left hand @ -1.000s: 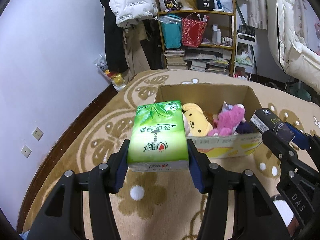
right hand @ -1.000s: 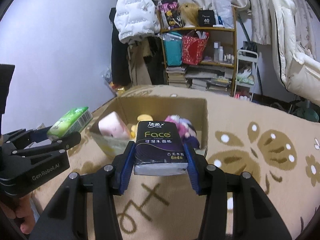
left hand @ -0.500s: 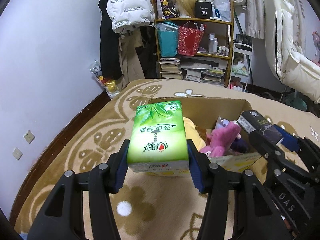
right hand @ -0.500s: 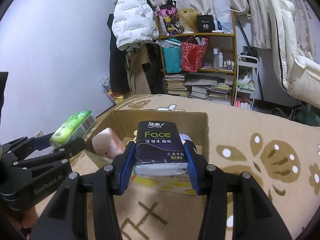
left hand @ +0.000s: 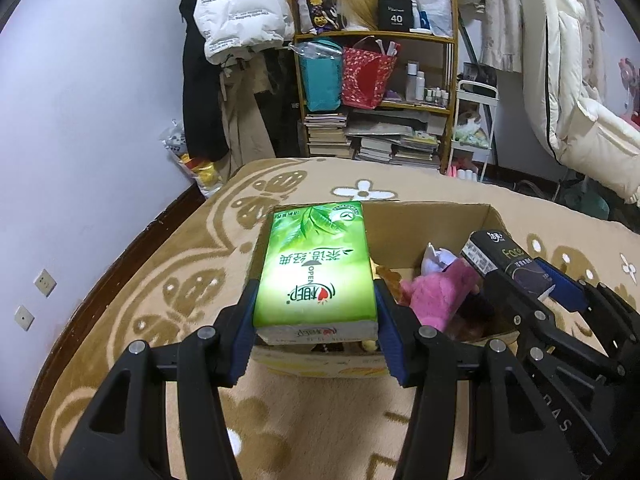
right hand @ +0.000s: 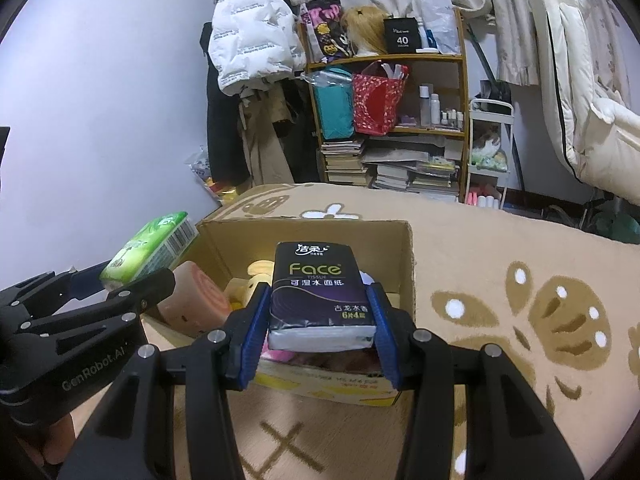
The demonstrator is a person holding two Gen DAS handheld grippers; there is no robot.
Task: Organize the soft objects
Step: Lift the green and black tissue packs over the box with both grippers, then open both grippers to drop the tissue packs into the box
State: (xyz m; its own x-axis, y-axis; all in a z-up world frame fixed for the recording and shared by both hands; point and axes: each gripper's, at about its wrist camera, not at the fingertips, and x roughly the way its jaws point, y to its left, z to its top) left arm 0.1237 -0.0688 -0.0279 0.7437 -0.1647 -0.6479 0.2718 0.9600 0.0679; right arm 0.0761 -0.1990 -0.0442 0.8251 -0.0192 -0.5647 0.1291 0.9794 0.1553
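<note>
My left gripper (left hand: 316,312) is shut on a green tissue pack (left hand: 316,268) and holds it over the near left edge of an open cardboard box (left hand: 432,220). My right gripper (right hand: 322,320) is shut on a black "Face" tissue pack (right hand: 320,292) and holds it above the box's (right hand: 320,228) near wall. The box holds a pink plush (left hand: 440,296), a yellow plush (right hand: 256,272) and a pink roll-shaped toy (right hand: 196,300). The black pack (left hand: 508,264) shows at the right of the left wrist view; the green pack (right hand: 152,248) shows at the left of the right wrist view.
The box stands on a tan patterned carpet (left hand: 192,280). A wooden shelf (left hand: 376,92) with bags and books stands behind it. Coats (left hand: 236,12) hang at the back left by the white wall. A white quilt (left hand: 580,100) hangs at the right.
Both grippers have moved forward with their packs, from in front of the box to over its near edge. The box looms larger and lower in both views.
</note>
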